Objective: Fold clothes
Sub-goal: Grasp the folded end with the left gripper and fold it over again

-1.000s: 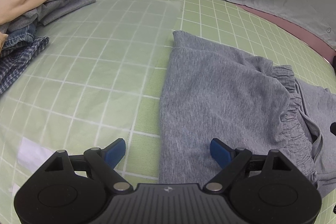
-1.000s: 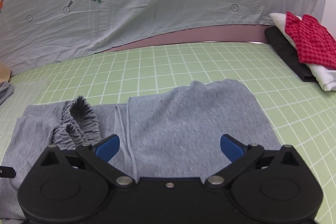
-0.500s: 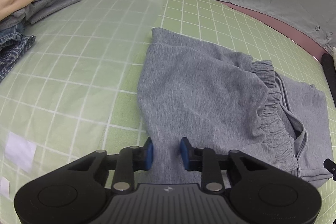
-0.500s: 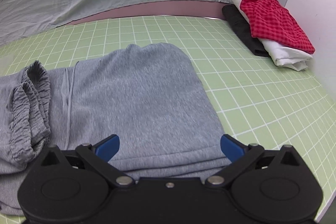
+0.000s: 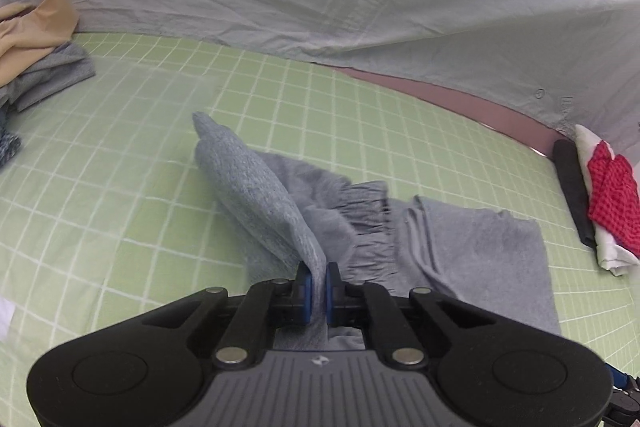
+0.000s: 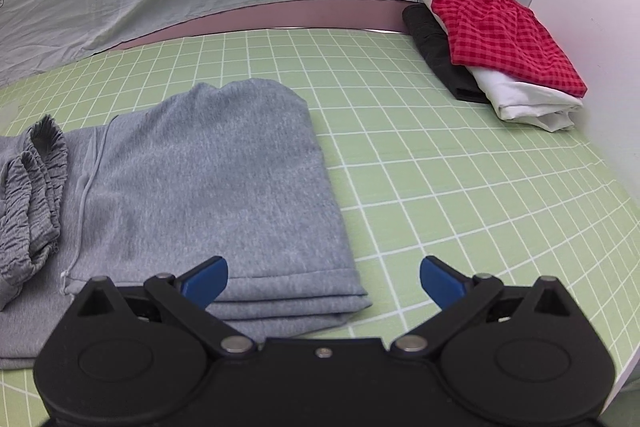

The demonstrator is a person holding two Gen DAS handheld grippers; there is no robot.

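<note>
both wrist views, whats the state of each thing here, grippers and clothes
left gripper: shut on the grey pants
right gripper: open, holding nothing
grey pants: partly folded, one end lifted
red checked garment: folded, on top of the stack
white garment: folded, under the red one
black garment: folded, beside the white one
beige garment: crumpled, unfolded

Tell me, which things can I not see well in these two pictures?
- Grey garment: left view, near edge hidden behind the left tool.
- Same garment, right view: near edge hidden by the right tool.
- Clothes pile: cut by the left frame edge.
</note>
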